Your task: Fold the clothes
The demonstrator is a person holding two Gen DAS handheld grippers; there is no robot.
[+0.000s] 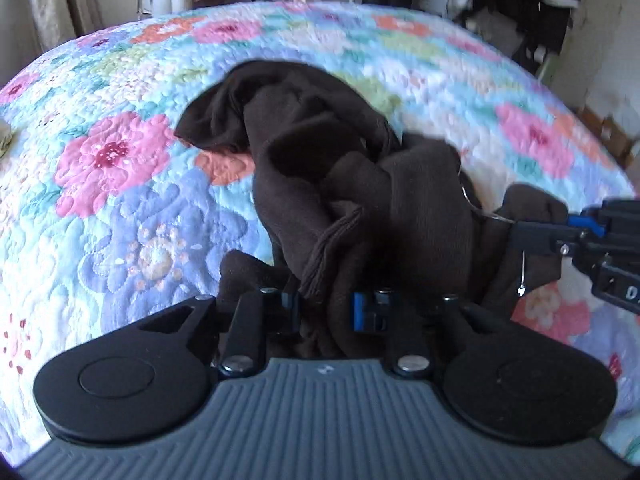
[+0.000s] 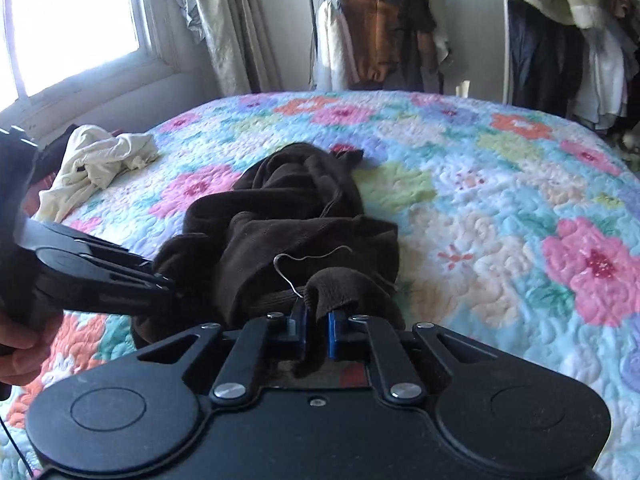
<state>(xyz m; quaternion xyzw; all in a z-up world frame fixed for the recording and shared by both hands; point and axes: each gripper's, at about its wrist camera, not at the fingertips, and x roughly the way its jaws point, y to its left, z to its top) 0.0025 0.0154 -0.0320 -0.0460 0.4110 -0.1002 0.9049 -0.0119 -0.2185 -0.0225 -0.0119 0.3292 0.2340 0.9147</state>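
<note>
Right gripper (image 2: 316, 318) was clamped nearly closed on a fold of the brown garment (image 2: 288, 216), blue pads pinching the cloth edge, a strip of fabric hanging down between the fingers. Left gripper (image 1: 328, 306) was closed down on a thicker bunch of the same garment, cloth filling the narrow gap between its blue pads. In the right wrist view the left gripper came in from the left edge with its tip buried in the near-left side of the pile; a hand (image 2: 16, 344) held its handle. In the left wrist view the right gripper sat at the right edge, gripping the garment's right end. A thin wire hanger hook (image 2: 296, 270) stuck out of the cloth just ahead of the right gripper. The garment lay crumpled in a heap on the floral quilt (image 2: 500, 208), running away from both grippers. A cream garment (image 2: 100, 160) lay bunched far left on the quilt, well apart. Clothes rack (image 2: 384, 24) and window (image 2: 68, 12) stood behind the bed.
</note>
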